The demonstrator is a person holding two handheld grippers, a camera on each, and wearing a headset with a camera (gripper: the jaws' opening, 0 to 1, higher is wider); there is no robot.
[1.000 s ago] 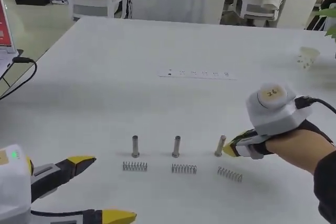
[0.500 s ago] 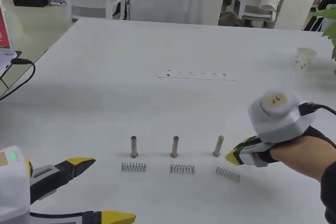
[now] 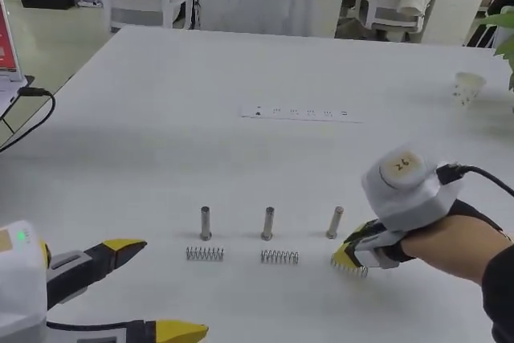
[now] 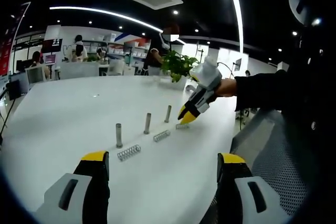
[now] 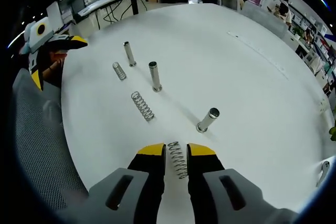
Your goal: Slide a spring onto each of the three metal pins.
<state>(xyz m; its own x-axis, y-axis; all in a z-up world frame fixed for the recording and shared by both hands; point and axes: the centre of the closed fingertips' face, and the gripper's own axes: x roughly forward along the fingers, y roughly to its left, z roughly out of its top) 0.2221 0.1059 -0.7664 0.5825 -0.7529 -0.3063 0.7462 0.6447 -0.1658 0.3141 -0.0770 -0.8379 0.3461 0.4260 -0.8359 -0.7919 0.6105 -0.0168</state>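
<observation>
Three upright metal pins (image 3: 206, 222) (image 3: 268, 222) (image 3: 335, 222) stand in a row on the white table, each with a spring in front of it. The left spring (image 3: 205, 254) and the middle spring (image 3: 279, 257) lie free. My right gripper (image 3: 345, 259) is down on the table over the right spring (image 5: 177, 159), which sits between its yellow tips (image 5: 152, 150), held tight on both sides beside the right pin (image 5: 207, 120). My left gripper (image 4: 164, 158) hovers wide open at the near left, well short of the left pin (image 4: 118, 135).
A white power strip (image 3: 301, 113) lies across the middle of the table (image 3: 161, 118). A small white cup (image 3: 469, 86) stands at the far right. A black cable (image 3: 28, 118) hangs over the left edge. Chairs and desks stand beyond the far edge.
My right gripper has dropped from beside the right pin down and toward me onto the right spring. The left gripper has stayed put.
</observation>
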